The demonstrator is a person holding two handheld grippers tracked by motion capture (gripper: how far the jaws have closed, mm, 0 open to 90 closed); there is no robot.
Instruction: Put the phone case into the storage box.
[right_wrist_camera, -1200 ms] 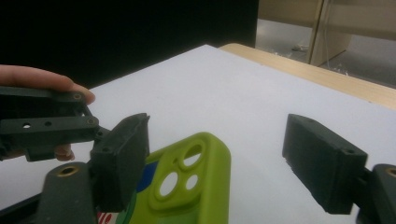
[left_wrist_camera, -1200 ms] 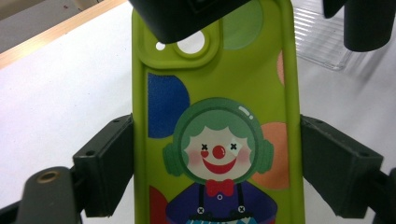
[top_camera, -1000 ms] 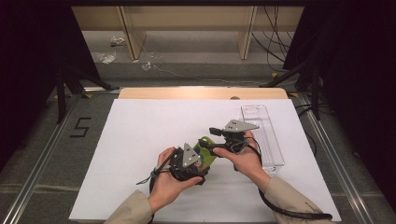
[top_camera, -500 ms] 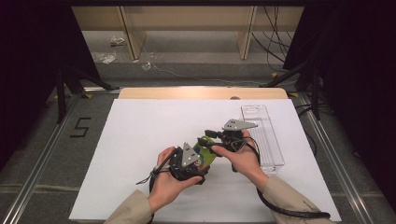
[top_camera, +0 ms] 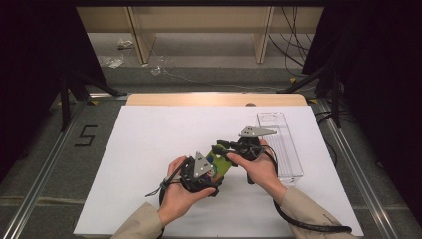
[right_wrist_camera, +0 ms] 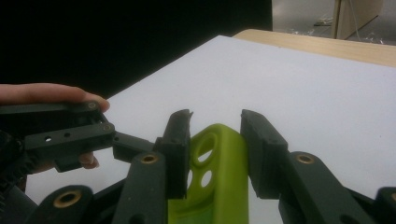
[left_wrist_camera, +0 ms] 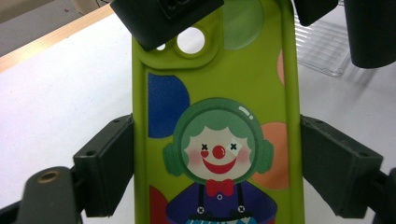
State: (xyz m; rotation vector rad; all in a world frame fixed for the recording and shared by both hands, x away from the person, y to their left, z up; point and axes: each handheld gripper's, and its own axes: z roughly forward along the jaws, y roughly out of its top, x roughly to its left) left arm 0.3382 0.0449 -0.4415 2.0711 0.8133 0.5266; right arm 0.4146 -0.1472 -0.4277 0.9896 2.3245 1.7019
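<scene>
A lime-green phone case [left_wrist_camera: 219, 93] printed with a clown is held by its long sides in my left gripper [left_wrist_camera: 217, 154], which is shut on it. From the high view the case [top_camera: 222, 168] hangs just above the white table between both hands. My right gripper [right_wrist_camera: 216, 116] reaches in from the right [top_camera: 219, 149] and straddles the case's camera end [right_wrist_camera: 224, 163]. Its jaws have just been closing with the case between them. The pads stand close to either face; I see no firm press.
A clear plastic tray [top_camera: 283, 144] lies on the white table cover [top_camera: 149, 139] right behind my right hand. A wooden strip [top_camera: 214, 98] borders the far edge. Metal rails run along both sides, and cables trail from both grippers toward the near edge.
The right gripper's jaws have narrowed around the camera end of the case. Both hands and the case stay where they were.
</scene>
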